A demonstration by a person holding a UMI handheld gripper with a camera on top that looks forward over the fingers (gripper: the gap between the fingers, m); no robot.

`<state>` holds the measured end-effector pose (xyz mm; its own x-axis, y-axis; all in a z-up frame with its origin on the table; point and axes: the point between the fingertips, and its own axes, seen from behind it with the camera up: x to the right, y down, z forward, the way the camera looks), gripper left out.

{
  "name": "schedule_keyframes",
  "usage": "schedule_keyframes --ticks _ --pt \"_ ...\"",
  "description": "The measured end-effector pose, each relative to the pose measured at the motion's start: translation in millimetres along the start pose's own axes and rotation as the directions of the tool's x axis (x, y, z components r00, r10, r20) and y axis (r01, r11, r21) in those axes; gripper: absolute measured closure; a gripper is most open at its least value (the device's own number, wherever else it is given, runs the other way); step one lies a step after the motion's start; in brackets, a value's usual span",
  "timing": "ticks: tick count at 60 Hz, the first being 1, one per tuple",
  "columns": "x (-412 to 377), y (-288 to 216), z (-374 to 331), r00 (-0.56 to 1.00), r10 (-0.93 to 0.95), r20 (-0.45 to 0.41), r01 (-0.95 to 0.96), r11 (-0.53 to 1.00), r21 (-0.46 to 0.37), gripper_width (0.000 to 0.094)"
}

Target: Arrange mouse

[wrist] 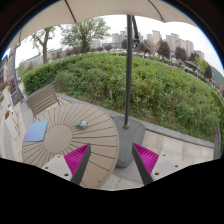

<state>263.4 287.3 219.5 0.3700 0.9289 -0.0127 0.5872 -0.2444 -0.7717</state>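
Observation:
A small grey mouse [82, 124] lies on a round slatted wooden table [62, 140], beyond and to the left of my fingers. A light blue flat pad [36, 131] lies on the same table, left of the mouse. My gripper [112, 160] is open and empty, held well above the patio floor; its left pink pad [77, 157] hangs over the table's near edge and the right pad [146, 157] over the paving. Nothing is between the fingers.
A dark umbrella pole [127, 90] stands in a grey base [125, 150] just ahead between the fingers. A wooden chair [42, 98] stands behind the table. A green hedge [150, 85] bounds the patio, with trees and buildings beyond.

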Motion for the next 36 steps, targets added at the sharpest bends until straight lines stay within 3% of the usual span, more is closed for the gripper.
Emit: schedule_keyframes --ticks 27,36 --pt "-88.8 24.7 103.9 0.984 -0.091 0.155 0.091 0.996 0.01 0.008" --pt "-127.5 16.9 159.8 0.975 -0.103 0.194 0.091 0.994 0.068 0.0079"
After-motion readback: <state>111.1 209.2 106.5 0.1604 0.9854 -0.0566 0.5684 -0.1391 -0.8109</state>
